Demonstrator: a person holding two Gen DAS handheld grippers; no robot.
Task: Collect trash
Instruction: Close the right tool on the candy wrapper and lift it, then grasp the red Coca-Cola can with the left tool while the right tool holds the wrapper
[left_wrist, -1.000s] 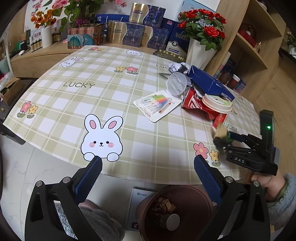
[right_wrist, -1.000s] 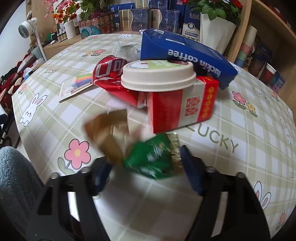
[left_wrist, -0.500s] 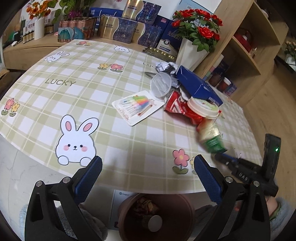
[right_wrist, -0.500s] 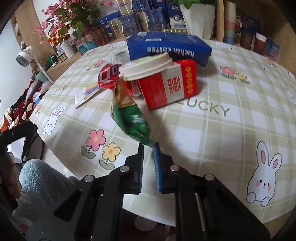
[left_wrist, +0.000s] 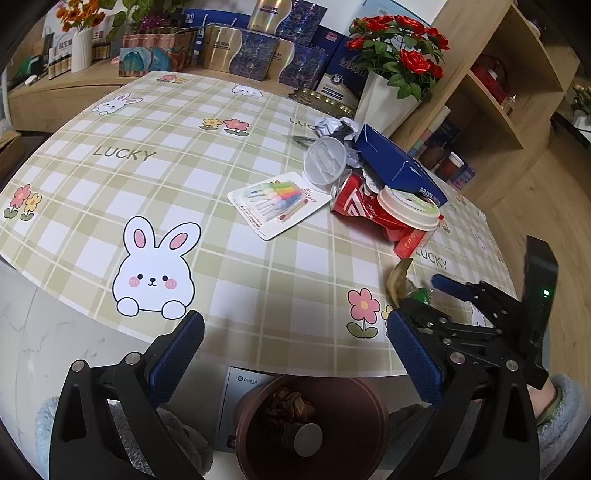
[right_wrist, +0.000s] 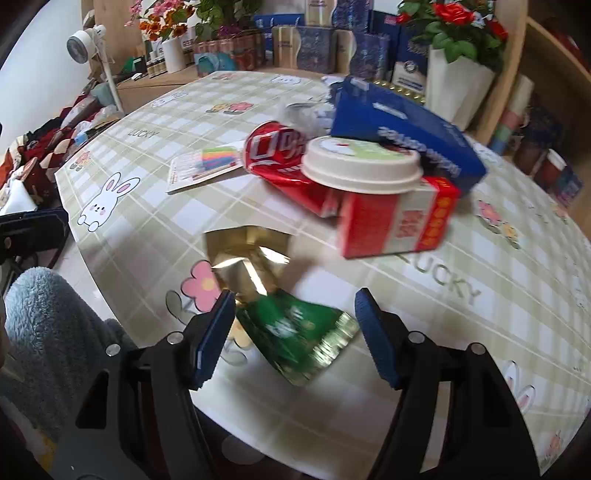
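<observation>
Brown bin (left_wrist: 314, 424), left view only

rose vase (left_wrist: 384, 99) | marker card (left_wrist: 279, 203) | fan (right_wrist: 83, 40), perhaps

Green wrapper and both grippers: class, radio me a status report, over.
Left gripper open, empty. Right gripper jaws just opened, green wrapper loose between them at table edge. Bin below, unobstructed.
</observation>
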